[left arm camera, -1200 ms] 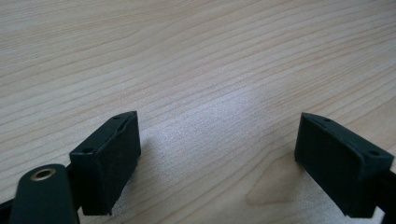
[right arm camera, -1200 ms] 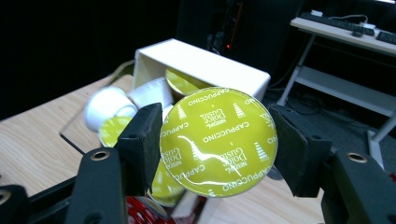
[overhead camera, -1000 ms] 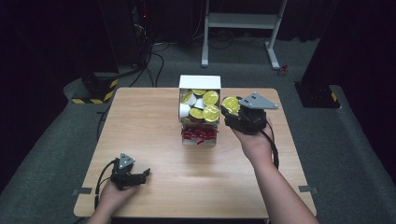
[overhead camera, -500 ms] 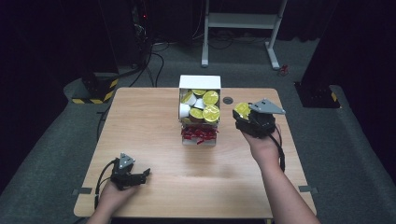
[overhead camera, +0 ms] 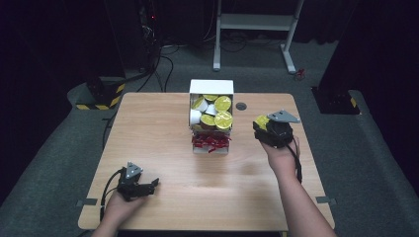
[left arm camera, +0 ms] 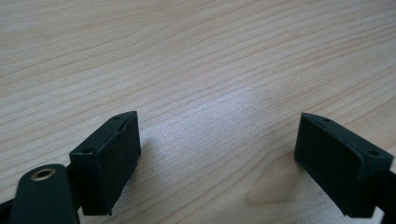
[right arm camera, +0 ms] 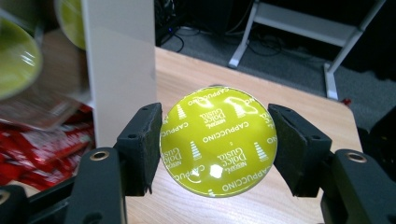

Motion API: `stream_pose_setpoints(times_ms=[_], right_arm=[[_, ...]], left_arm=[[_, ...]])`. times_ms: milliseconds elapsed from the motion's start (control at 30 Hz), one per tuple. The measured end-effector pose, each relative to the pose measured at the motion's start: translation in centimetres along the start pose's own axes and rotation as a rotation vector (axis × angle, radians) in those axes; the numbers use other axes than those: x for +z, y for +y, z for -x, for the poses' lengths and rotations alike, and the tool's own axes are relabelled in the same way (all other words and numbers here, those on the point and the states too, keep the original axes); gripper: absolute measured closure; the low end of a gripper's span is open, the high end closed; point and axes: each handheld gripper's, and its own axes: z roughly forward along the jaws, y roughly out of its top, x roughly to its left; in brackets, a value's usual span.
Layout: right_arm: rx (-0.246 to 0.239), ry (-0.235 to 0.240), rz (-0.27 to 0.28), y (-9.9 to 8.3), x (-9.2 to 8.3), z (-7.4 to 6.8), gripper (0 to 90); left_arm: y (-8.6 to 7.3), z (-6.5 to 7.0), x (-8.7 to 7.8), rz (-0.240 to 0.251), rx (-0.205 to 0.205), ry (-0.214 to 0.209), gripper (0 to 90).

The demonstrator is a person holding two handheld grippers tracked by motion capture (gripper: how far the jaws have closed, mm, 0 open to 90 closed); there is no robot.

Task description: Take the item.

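My right gripper [right arm camera: 217, 142] is shut on a yellow-lidded coffee capsule [right arm camera: 218, 141] marked CAPPUCCINO; both pads press its sides. In the high view that right gripper [overhead camera: 264, 126] hangs over the table's right side, to the right of a white box [overhead camera: 211, 88] holding several more yellow-lidded capsules [overhead camera: 223, 119]. The same box's white wall [right arm camera: 120, 65] stands close on the left in the right gripper view. My left gripper [overhead camera: 148, 186] rests near the table's front left, open, its jaws wide apart over bare wood [left arm camera: 219, 140].
Red packaging [overhead camera: 211, 141] spills from the box's front. The wooden table [overhead camera: 148, 133] has a dark round hole [overhead camera: 241, 105] behind the right gripper. A white metal stand [overhead camera: 257, 22] and cables lie on the grey floor beyond the far edge.
My right gripper, with the capsule in it, has moved away from the box to the right and down toward the table. The left gripper has stayed put.
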Motion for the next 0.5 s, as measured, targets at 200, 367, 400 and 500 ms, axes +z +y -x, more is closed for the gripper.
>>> stream_pose_setpoints(times_ms=[200,367,400,500], right_arm=[[0.021,-0.009,-0.053,-1.3,1.7,0.3,38.6],[0.026,-0.007,-0.08,-2.4,3.1,0.3,38.6],[0.023,-0.005,-0.085,-2.6,3.4,0.4,38.6],[0.032,-0.002,-0.11,-3.0,4.2,0.2,38.6]], left_arm=[[0.0,0.0,0.0,0.0,0.0,0.0,14.9],[0.0,0.0,0.0,0.0,0.006,0.001,14.9],[0.0,0.0,0.0,0.0,0.006,0.001,14.9],[0.0,0.0,0.0,0.0,0.004,0.0,14.9]])
